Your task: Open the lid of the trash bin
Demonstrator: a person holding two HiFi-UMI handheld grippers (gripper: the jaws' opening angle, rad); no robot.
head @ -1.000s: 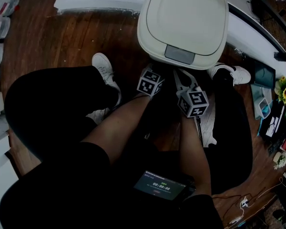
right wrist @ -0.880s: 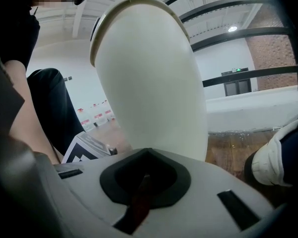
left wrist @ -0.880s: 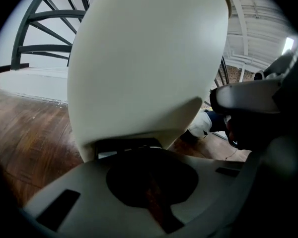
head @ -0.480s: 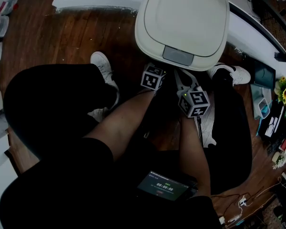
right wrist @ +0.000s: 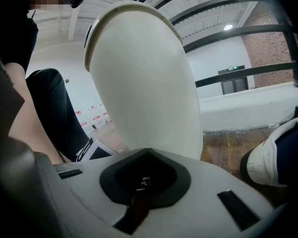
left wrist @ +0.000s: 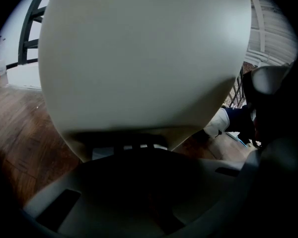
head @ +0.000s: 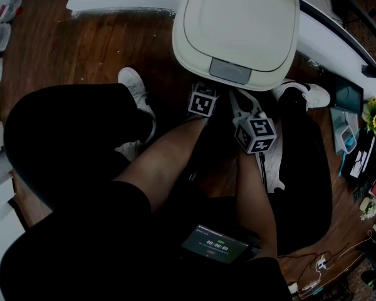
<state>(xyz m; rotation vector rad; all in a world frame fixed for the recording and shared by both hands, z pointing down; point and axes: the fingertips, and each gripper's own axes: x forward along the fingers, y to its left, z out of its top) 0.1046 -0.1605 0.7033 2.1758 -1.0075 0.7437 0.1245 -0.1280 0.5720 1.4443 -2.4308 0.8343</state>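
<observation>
Both pairs of jaws are together with nothing between them: the right gripper [right wrist: 145,178] shows a closed seam in its own view, and the left gripper [left wrist: 139,155] looks the same, though its view is dim. The trash bin [right wrist: 144,83] stands at the top centre of the head view. Its cream lid [head: 238,21] is down flat, and a grey tab [head: 230,71] sits on the lid's near edge. In that view the left gripper lies just below the tab and the right one a little lower and to the right.

The tab looks like a push catch, so the step in hand is probably a press with a closed jaw tip. The left gripper faces the bin's front wall below the rim, so it would have to rise over the lid's lip first. It should then come down squarely on the middle of the tab and lift straight off. A slanting push could skid on the smooth plastic or shove the bin back.

Room is tight at the near side, with a white shoe [head: 135,83] at centre left and another [head: 307,95] at right flanking the bin. If the lid hinges at the far edge it will swing toward the top of the frame, where a white ledge [head: 125,2] runs behind it – so the clear way out for the grippers is down the frame, over the wooden floor [head: 94,49]
</observation>
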